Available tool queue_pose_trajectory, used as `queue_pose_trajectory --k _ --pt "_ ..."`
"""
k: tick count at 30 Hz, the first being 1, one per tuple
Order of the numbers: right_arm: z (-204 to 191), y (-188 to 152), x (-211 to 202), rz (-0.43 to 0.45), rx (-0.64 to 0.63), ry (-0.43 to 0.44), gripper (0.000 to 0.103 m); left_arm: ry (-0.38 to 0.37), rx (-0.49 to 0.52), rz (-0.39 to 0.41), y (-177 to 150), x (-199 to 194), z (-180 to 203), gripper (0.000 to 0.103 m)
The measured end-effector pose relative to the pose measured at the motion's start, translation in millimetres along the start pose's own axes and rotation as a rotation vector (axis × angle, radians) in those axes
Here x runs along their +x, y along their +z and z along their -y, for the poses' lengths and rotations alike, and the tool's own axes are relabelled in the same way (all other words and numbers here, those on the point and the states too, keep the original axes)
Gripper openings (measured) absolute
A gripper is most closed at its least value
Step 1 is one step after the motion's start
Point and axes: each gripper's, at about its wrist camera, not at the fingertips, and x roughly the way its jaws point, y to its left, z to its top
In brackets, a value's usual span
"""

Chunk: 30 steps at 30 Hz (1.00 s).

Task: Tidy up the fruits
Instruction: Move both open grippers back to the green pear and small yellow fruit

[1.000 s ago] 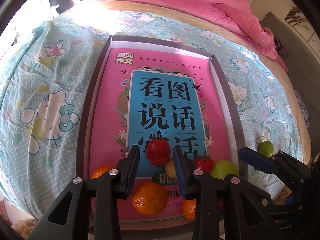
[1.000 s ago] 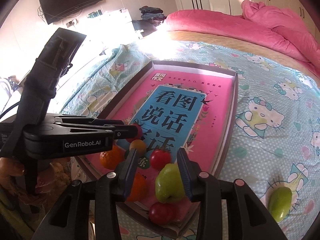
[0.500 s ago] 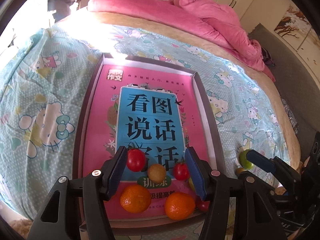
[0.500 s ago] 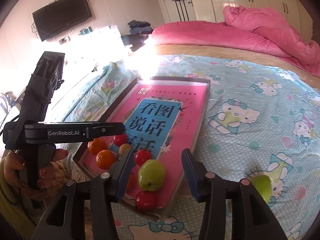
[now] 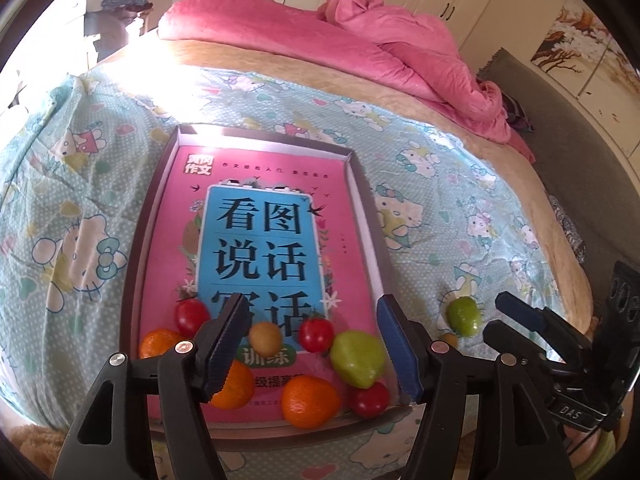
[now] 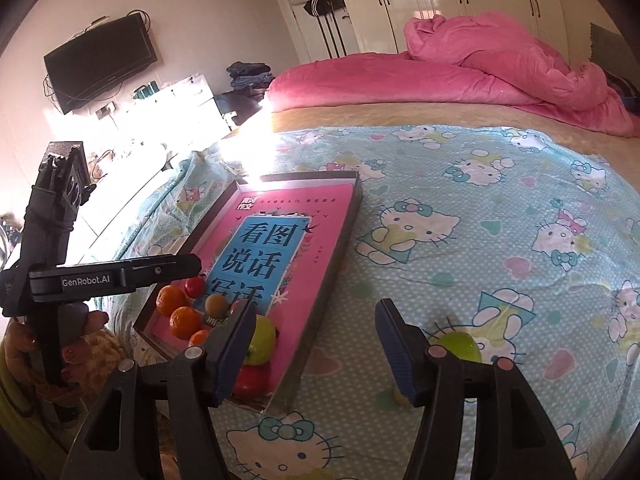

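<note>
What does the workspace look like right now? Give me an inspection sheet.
Surface: bed with a cartoon cat sheet; a shallow tray lined with a pink book cover lies on it.
Job's things: in the tray's near end, three oranges, three tomatoes, a green fruit and a small yellow-brown fruit. Another green fruit lies on the sheet, right of the tray.
Clutter: pink quilt bunched at the far end.
Grippers: left tongs open, empty, over the tray; right tongs open, empty, by the loose fruit.
Cables: wires hang below the wall TV.
Surroundings: white wardrobes, folded clothes.
</note>
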Motion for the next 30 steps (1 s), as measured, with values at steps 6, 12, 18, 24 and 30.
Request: queue_pose_trajectory --k 6,12,18,24,30 --pt "24.4 -5.8 -13.3 0.008 0.031 -0.049 0.063 -0.038 0.014 -0.005 -2.7 -2.1 16.5 0.068" --pt "43.7 -7.9 -21.8 0.019 0.057 -0.093 0.067 -0.062 0.044 -0.035 -11.7 3.4 36.6 0.068" --pt "59.3 -8.1 -29.2 0.031 0.082 -0.114 0.067 -0.063 0.103 -0.061 -21.4 9.9 60.3 0.068" --pt "73.8 -10.3 -30.3 0.019 0.106 -0.127 0.067 -0.059 0.155 -0.088 -28.9 18.0 79.0 0.068" --pt "84.9 -14.3 -29.1 0.005 0.123 -0.12 0.067 -0.064 0.215 -0.11 -35.4 27.9 99.1 0.068"
